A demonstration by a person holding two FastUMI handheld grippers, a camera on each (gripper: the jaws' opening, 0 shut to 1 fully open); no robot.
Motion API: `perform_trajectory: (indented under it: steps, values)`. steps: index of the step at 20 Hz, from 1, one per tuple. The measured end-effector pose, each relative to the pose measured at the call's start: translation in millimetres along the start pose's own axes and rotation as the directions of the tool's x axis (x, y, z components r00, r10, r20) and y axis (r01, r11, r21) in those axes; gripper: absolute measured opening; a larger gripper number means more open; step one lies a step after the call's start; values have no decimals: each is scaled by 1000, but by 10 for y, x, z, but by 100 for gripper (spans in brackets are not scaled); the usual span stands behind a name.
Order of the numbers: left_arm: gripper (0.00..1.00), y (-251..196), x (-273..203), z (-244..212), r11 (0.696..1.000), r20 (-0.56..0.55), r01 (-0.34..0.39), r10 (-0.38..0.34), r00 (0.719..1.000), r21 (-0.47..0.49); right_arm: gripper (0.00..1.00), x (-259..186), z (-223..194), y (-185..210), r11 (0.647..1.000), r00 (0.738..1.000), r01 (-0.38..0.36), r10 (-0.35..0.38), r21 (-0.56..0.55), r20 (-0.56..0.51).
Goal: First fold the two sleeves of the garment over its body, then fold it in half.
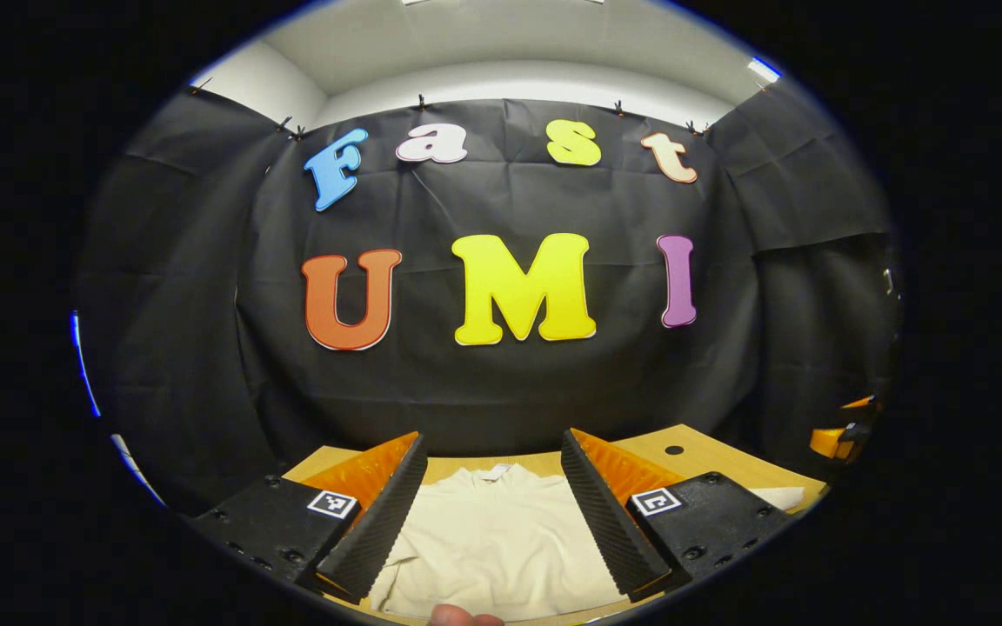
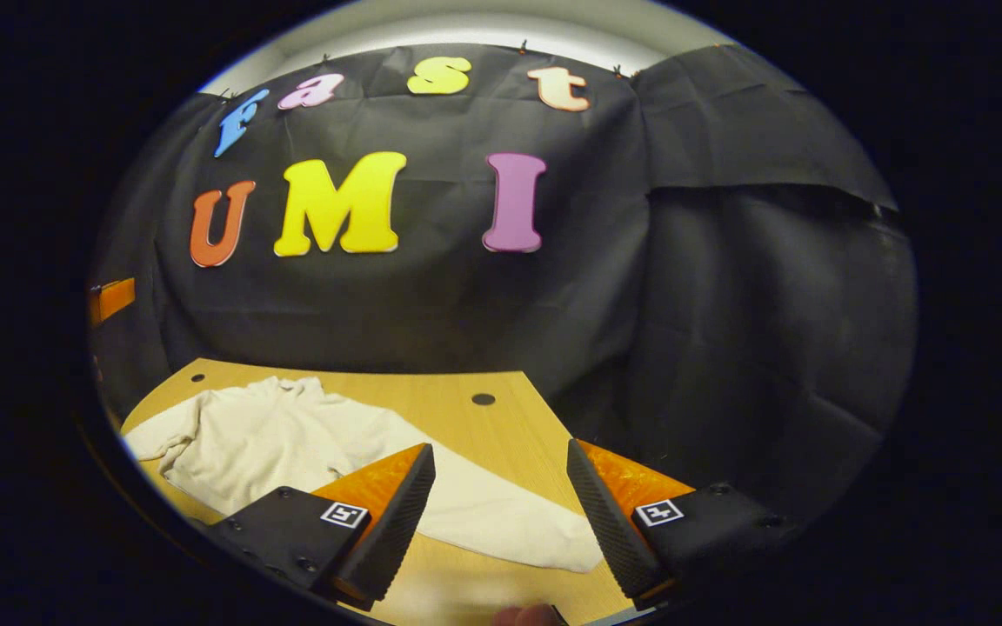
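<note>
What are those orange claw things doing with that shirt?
A person holds two grippers above a cream garment spread on a wooden table. The left gripper and the right gripper are both open, holding nothing. One sleeve lies stretched out sideways, so no folding shows yet.

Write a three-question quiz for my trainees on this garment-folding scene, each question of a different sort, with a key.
1. True or false: the left claw is shut on the cream garment.
2. What does the garment lie on?
3. The sleeve near the right claw is: A) folded over the body, B) stretched out across the table, C) hanging off the edge.

Key: 1. False, both claws are open. 2. A wooden table. 3. B.
</note>
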State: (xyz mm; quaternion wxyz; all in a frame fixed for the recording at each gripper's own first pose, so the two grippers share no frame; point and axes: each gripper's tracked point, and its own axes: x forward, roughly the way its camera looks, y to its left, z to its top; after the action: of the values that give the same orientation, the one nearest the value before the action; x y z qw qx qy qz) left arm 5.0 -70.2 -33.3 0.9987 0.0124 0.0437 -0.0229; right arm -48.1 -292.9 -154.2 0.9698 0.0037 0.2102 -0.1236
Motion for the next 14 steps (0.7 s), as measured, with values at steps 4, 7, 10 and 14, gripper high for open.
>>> perform_trajectory:
  steps: [4, 7, 10, 14]
  values:
    - [98, -69, 5, -115, 1000, -36, -5, 5, 999, 12, 94, 179, -650, -526, 996, 981, 79, -69, 49, -182]
    - [98, -87, 3, -121, 1000, -42, -11, 13, 999, 28, 95, 338, -976, -705, 995, 962, 95, -83, 33, -258]
    - [98, -95, -8, -174, 999, -63, -9, 12, 998, 42, 95, 470, -1252, -716, 998, 941, 61, -58, -2, -334]
    - [99, -56, -8, -237, 998, -84, -26, 31, 996, 58, 95, 687, -1612, -804, 999, 907, 45, -48, -16, -419]
